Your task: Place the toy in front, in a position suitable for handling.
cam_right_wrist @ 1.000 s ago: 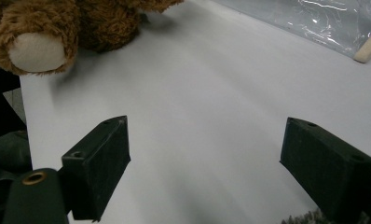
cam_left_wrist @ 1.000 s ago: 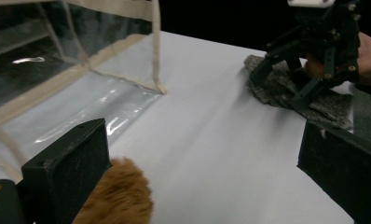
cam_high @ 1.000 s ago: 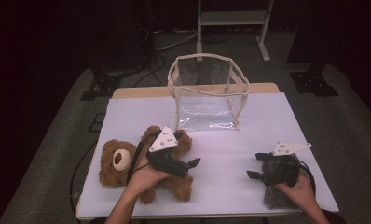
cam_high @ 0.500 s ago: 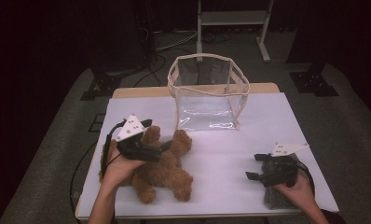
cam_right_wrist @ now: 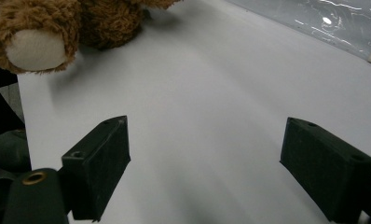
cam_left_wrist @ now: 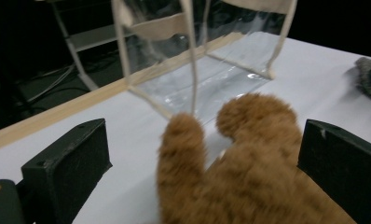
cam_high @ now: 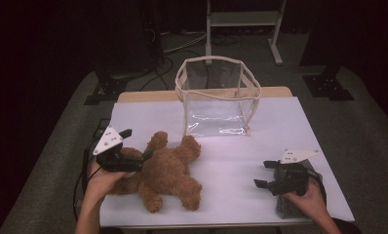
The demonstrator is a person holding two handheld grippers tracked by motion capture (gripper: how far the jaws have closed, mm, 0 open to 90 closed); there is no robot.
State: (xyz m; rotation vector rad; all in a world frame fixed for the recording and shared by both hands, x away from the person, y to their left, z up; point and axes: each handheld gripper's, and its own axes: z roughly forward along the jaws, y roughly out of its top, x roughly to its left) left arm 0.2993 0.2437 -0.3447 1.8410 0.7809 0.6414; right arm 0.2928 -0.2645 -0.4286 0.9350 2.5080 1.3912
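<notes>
A brown teddy bear lies sprawled on the white table, left of centre. Its limbs point toward the clear bag, which stands upright at the back with a cream rim. My left gripper hovers over the bear's left end, open. In the left gripper view the bear sits between the wide jaws of the left gripper, and the bag is just beyond. My right gripper is open near the front right. Between the fingers of the right gripper is bare table, with the bear far off.
A dark grey fuzzy item lies under the right hand at the front right corner. It also appears at the edge of the left gripper view as a grey item. A wooden table edge runs behind the bag. Dark floor with stands surrounds the table.
My left gripper has moved left from over the bear's middle to its left end, and the bear has shifted and turned under it. The right gripper has stayed put.
</notes>
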